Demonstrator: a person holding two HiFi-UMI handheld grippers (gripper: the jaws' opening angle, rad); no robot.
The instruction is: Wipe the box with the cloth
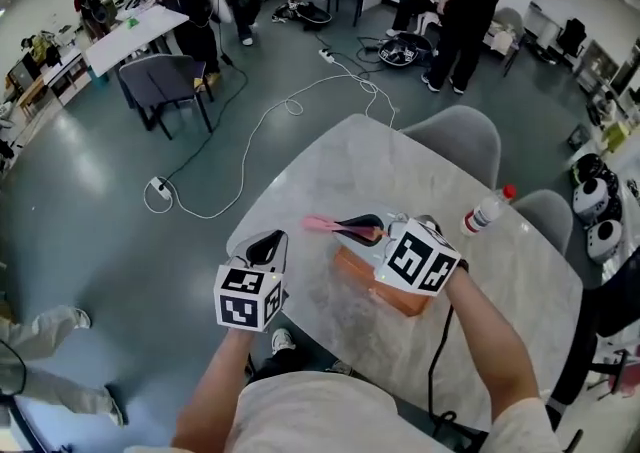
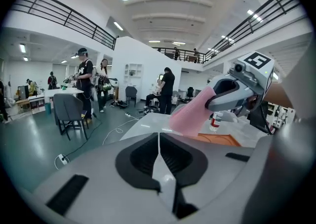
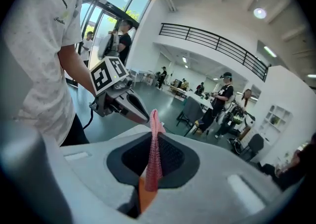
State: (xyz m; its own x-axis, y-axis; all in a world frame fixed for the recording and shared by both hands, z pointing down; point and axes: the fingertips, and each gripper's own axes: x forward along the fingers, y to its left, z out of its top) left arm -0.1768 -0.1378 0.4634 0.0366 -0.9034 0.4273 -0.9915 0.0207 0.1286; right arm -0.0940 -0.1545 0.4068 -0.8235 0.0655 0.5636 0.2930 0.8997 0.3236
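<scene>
**Status: cloth clamped over box, left gripper idle**

The box (image 1: 372, 284) is orange and lies flat on the table (image 1: 330, 166), towards the near edge and just in front of the person. The cloth (image 1: 322, 225) is pink and sits at the far-left end of the box. It extends leftward from the right gripper (image 1: 362, 230). In the left gripper view the lower end of the cloth reaches down to the box's left end; contact with the box surface cannot be confirmed.

Right gripper: its fingers (image 3: 178, 159) are closed on the cloth, which stands as a thin vertical strip pinched between them. The orange of the box shows directly below the strip. The gripper body is above the box, pointing left.

Left gripper (image 1: 270, 242): its fingers (image 2: 140, 156) are closed against each other with nothing between them. It is to the left of the box, near the table's near-left edge, apart from both box and cloth.

A bottle (image 1: 486, 211) with a red cap stands on the table to the far right of the box, well apart from it. Two grey chairs (image 1: 455, 139) stand at the far side of the table. A white cable (image 1: 255, 136) lies on the floor beyond.
</scene>
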